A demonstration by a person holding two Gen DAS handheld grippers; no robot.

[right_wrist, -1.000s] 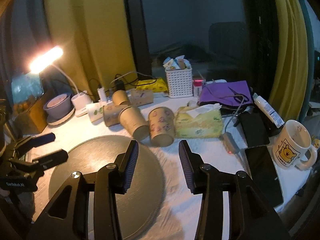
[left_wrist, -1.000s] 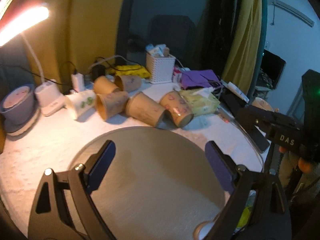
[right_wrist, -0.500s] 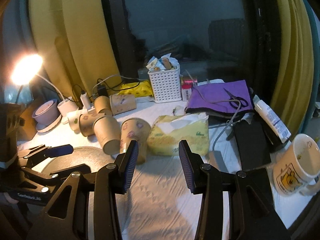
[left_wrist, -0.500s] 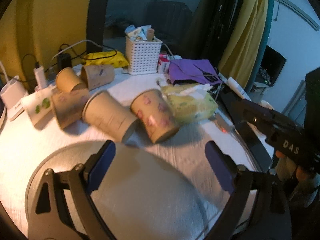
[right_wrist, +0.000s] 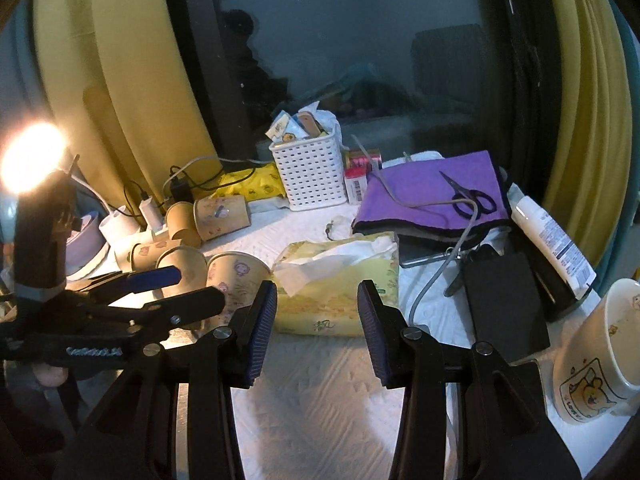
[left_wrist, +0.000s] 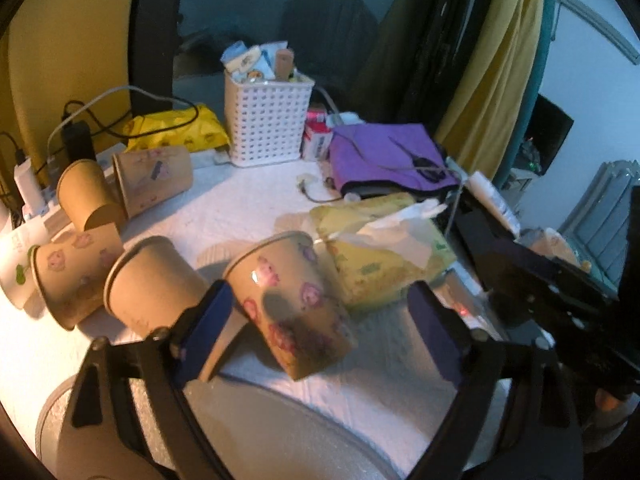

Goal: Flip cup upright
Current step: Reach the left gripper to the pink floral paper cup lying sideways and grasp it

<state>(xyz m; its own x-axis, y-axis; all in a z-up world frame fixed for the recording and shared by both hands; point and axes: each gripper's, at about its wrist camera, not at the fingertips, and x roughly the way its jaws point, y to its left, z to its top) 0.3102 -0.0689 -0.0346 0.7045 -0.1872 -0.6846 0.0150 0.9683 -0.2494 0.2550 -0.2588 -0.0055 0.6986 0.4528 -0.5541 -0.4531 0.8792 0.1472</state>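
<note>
Several brown paper cups lie on their sides on the white cloth. The nearest, a cup with pink pig prints (left_wrist: 294,304), lies between my left gripper's (left_wrist: 320,330) open blue pads, not touched. A plain brown cup (left_wrist: 154,284) lies just left of it. In the right wrist view the pig cup (right_wrist: 236,276) sits behind the left gripper (right_wrist: 188,292). My right gripper (right_wrist: 316,320) is open and empty, facing the yellow tissue pack (right_wrist: 340,280).
A grey round mat (left_wrist: 260,432) lies in front. A white basket (left_wrist: 266,124), purple cloth (right_wrist: 432,196) with scissors (right_wrist: 468,196), black phones (right_wrist: 504,304), a lotion tube (right_wrist: 552,240) and a bear mug (right_wrist: 600,364) crowd the back and right. A lit lamp (right_wrist: 28,156) stands left.
My left gripper has moved forward and right, closing in until the pig cup lies between its pads. My right gripper has moved right and forward toward the tissue pack.
</note>
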